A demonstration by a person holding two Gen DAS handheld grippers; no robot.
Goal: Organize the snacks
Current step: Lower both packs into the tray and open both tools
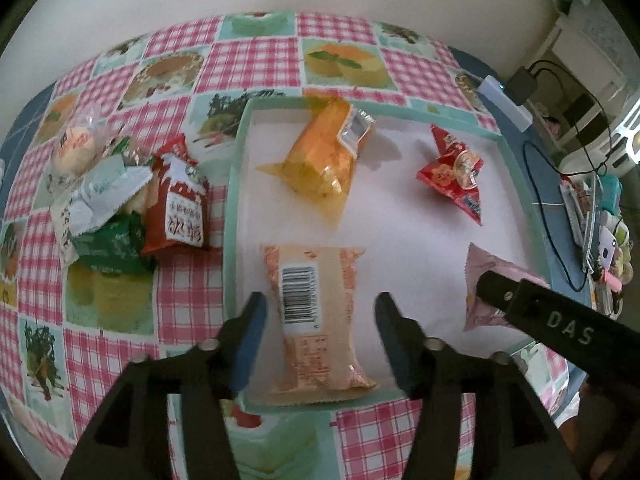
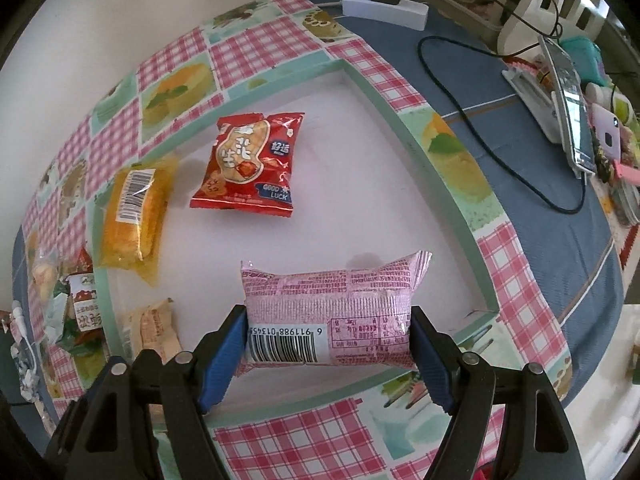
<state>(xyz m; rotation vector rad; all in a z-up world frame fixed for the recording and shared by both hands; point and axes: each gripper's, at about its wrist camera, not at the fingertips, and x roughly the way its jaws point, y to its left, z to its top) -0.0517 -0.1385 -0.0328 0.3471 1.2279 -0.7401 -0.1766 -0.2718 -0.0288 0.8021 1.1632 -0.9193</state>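
Straddling the peach snack pack (image 1: 316, 320), the left hand-held gripper (image 1: 320, 344) has its jaws spread, pads clear of the wrapper on both sides; the pack lies barcode-up on the white floor of the tray (image 1: 236, 184), near the tray's front-left corner. Right hand-held gripper (image 2: 328, 344) pinches the pink snack pack (image 2: 336, 304) across its width, blue pads (image 2: 218, 360) pressed on both ends, barcode side facing the camera, over the tray's front-right part; can't tell if the pack touches the tray floor. Also in the tray: orange cake pack (image 1: 320, 156) at back-left, red peanut bag (image 2: 248, 164) at back-right, well apart. Left of the tray, on the checked tablecloth (image 1: 256, 56) covering the table, a pile of unsorted snacks (image 1: 120, 200) sits just beside the rim. Power strip (image 2: 384, 8) and cables lie off to the right.
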